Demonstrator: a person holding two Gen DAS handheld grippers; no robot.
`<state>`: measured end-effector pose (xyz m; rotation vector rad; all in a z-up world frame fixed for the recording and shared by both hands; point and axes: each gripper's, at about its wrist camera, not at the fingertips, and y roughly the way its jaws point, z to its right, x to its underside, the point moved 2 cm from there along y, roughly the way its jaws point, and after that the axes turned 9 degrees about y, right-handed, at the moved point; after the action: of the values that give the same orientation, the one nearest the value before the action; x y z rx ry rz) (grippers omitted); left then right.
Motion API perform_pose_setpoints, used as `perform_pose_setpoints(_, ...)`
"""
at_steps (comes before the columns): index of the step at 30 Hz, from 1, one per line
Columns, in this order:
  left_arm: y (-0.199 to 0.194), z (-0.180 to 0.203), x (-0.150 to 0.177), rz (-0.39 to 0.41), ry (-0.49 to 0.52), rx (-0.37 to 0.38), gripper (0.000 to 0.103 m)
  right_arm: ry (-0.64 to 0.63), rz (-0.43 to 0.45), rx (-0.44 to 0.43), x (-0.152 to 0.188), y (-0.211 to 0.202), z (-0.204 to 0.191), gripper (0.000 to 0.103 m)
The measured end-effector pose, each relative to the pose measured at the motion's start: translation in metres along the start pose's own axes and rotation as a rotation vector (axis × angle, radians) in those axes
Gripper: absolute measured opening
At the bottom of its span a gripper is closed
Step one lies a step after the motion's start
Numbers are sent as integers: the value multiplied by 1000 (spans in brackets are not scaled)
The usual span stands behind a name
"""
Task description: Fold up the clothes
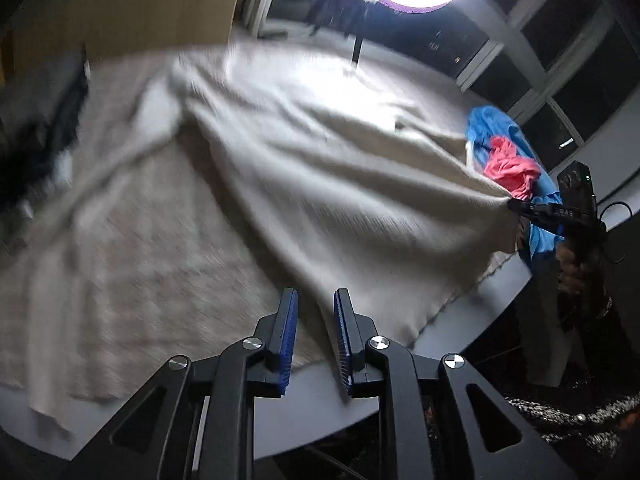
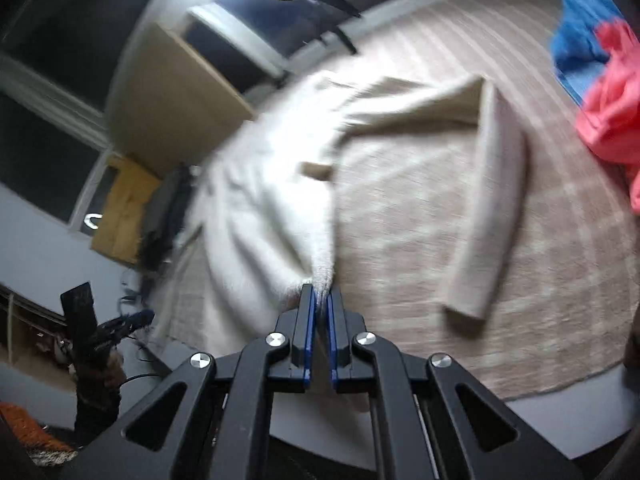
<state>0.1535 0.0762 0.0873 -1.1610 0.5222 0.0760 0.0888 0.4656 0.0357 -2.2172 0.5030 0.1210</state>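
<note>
- Right gripper [image 2: 322,300]: jaws clenched on a pinched edge of the cream sweater [image 2: 400,184].
- Left gripper [image 1: 316,312]: jaws slightly parted, holding nothing; the sweater's hem lies just ahead.
- Sweater spreads across the beige table cover [image 1: 140,248], collar far, one sleeve [image 2: 488,208] laid alongside.

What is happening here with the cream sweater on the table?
A person is folding clothes with a gripper in each hand. The right gripper is shut on a bunched edge of the cream sweater and pulls it taut over the beige mat. The left gripper is slightly open above the sweater's near edge, with nothing pressed between its pads. One sleeve lies stretched on the mat. A blue garment and a pink garment wait in a pile at the side.
</note>
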Motion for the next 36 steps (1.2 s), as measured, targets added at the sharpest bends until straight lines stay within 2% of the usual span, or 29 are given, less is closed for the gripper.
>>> perform_pose_setpoints(4,37,15,15,-70,-63,28,19,-25,-57,40,-7,23,7,6)
perform_pose_setpoints(6,50,27,20,-86,-85,37,23,-47,-77,49,-10,28,10,6)
perform_pose_setpoints(11,63,45,29,-98,-23,-98,24,-86,-114,36,-19,33,11,6)
perform_pose_setpoints(14,70,46,30,-82,-50,-96,23,-107,-134,30,-21,35,17,6)
perform_pose_setpoints(15,73,46,28,-68,-46,-123,6,-113,-139,26,-20,36,18,6)
perform_pose_setpoints(17,73,40,26,-55,-81,-121,3,-122,-151,19,-20,39,18,6)
perform_pose_setpoints(19,54,30,24,-20,-131,-105,2,-133,-156,10,-20,38,15,6)
perform_pose_setpoints(22,-16,11,31,86,-227,-68,2,-166,-170,-56,-7,26,-10,6)
perform_pose_setpoints(24,-66,-2,38,141,-266,-111,2,-206,-183,-104,10,22,-34,6)
perform_pose_setpoints(26,-84,-12,45,131,-247,-164,2,-247,-196,-127,28,22,-54,6)
perform_pose_setpoints(29,-48,-20,54,29,-250,-144,2,-206,-252,-88,41,47,-48,6)
perform_pose_setpoints(32,-14,-24,60,-63,-240,-123,2,-104,-289,-52,40,61,-27,6)
perform_pose_setpoints(34,-14,-19,57,-65,-199,-122,2,-65,-304,-85,40,59,-22,6)
perform_pose_setpoints(36,-24,-19,55,-55,-186,-123,2,-111,-314,-96,45,53,-31,6)
